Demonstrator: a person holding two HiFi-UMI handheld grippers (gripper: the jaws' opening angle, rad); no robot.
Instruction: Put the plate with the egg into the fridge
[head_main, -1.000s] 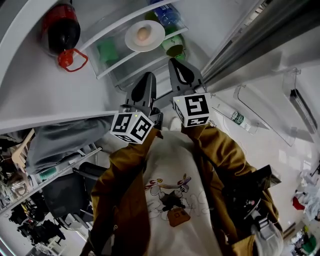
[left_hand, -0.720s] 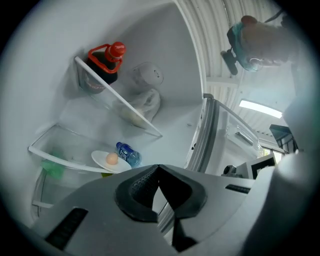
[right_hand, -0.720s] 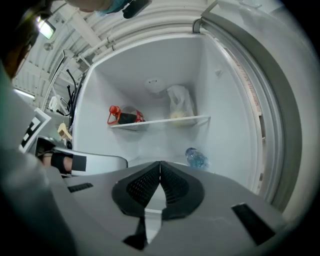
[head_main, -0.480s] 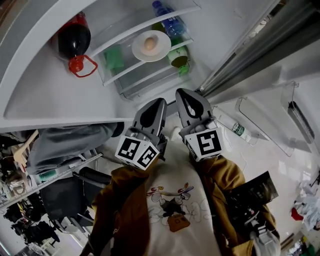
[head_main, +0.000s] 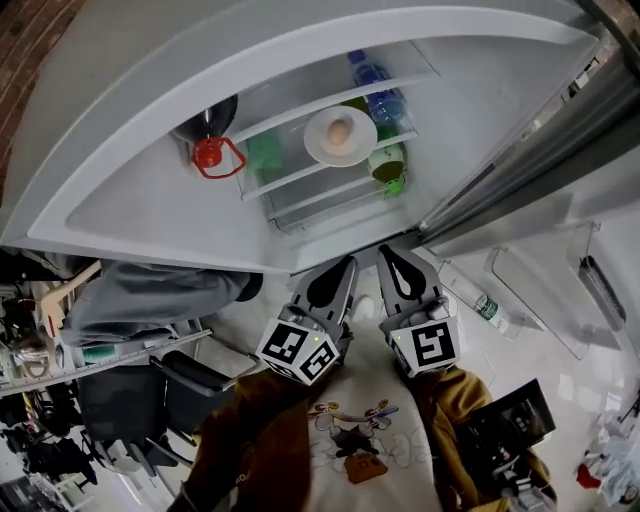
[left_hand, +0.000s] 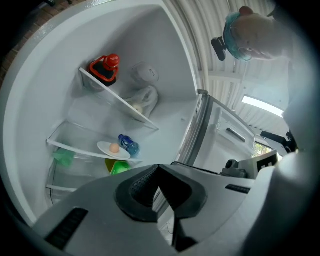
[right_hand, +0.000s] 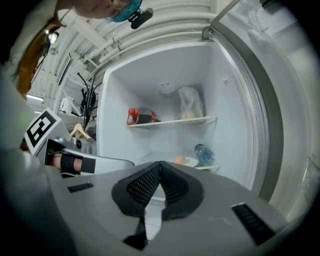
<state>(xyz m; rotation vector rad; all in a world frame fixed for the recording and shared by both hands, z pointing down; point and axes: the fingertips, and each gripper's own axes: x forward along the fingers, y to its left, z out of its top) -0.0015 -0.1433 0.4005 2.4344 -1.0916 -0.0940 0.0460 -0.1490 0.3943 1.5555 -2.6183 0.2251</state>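
left gripper closed, bottle seemingly blue-labelled

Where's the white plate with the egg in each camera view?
Head view: round white plate holding a brown egg, upper centre.
Left gripper view: left of centre, just below the middle.
Right gripper view: just right of centre, below the middle.
Shared landmark: blue-labelled clear plastic water bottle beside it.

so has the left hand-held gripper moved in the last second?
Yes: the left hand-held gripper has pulled back, farther from the plate on the fridge shelf, jaws shut.
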